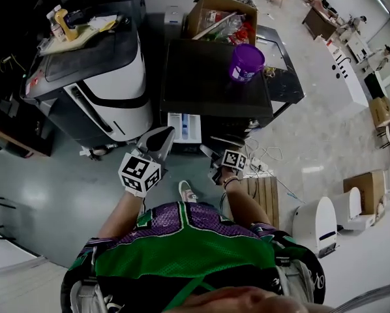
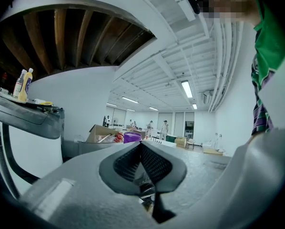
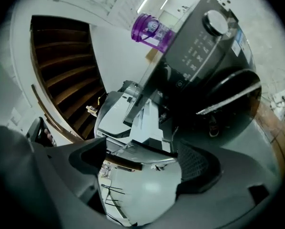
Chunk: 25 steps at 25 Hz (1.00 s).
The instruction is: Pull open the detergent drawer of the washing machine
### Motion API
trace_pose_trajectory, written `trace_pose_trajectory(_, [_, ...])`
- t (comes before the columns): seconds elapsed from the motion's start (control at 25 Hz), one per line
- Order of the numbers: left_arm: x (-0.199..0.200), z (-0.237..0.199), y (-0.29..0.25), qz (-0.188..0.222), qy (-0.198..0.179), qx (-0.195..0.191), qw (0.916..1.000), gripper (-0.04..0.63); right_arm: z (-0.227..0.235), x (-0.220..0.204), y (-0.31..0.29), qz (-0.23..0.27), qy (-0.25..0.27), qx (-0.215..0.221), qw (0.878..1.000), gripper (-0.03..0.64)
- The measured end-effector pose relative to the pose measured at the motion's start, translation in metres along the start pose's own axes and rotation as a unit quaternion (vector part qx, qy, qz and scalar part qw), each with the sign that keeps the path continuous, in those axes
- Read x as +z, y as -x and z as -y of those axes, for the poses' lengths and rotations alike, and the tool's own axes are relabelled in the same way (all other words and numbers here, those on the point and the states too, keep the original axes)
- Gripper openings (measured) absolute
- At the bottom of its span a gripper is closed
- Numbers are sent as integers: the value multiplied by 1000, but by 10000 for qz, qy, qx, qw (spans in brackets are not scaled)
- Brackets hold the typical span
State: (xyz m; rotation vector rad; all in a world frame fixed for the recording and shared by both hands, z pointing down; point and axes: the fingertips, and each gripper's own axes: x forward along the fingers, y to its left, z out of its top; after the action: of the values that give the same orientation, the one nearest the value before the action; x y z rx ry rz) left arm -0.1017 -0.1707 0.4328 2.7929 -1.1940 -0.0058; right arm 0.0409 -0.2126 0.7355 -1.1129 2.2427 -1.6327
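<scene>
A black washing machine (image 1: 214, 77) stands in front of me with a purple container (image 1: 246, 62) on its lid. Its white detergent drawer (image 1: 185, 128) juts out from the front, pulled open. My left gripper (image 1: 164, 134) hangs just left of the drawer's outer end; in the left gripper view its pads (image 2: 133, 161) meet with nothing between them. My right gripper (image 1: 211, 162) is low and right of the drawer. In the right gripper view that gripper (image 3: 142, 175) is open, and the drawer (image 3: 145, 123) reaches out from the machine (image 3: 214, 56) toward the gap. I cannot tell whether they touch.
A grey and white machine (image 1: 97, 83) with bottles (image 1: 63, 23) on top stands at the left. Behind the washer is an open cardboard box (image 1: 218, 18). A wooden pallet (image 1: 263, 194) and cables (image 1: 267, 155) lie on the floor at the right, near white appliances (image 1: 315, 223).
</scene>
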Motion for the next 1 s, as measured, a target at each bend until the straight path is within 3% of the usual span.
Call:
trace_pose_trajectory(0.2, [11, -6, -18, 111, -25, 6, 9999, 17, -25, 20, -1, -153, 822, -1, 9965, 459])
trace_pose_trajectory(0.4, [20, -18, -29, 150, -93, 114, 9998, 17, -52, 36, -10, -371, 1695, -23, 9848, 459])
trace_pose_trajectory(0.64, [25, -34, -36, 140, -180, 321, 9992, 17, -92, 51, -29, -581, 2766, 165, 9591, 459])
trace_pose_trajectory(1.0, [41, -62, -46, 276, -218, 666, 9972, 17, -176, 85, -39, -313, 3836, 613, 9209, 459])
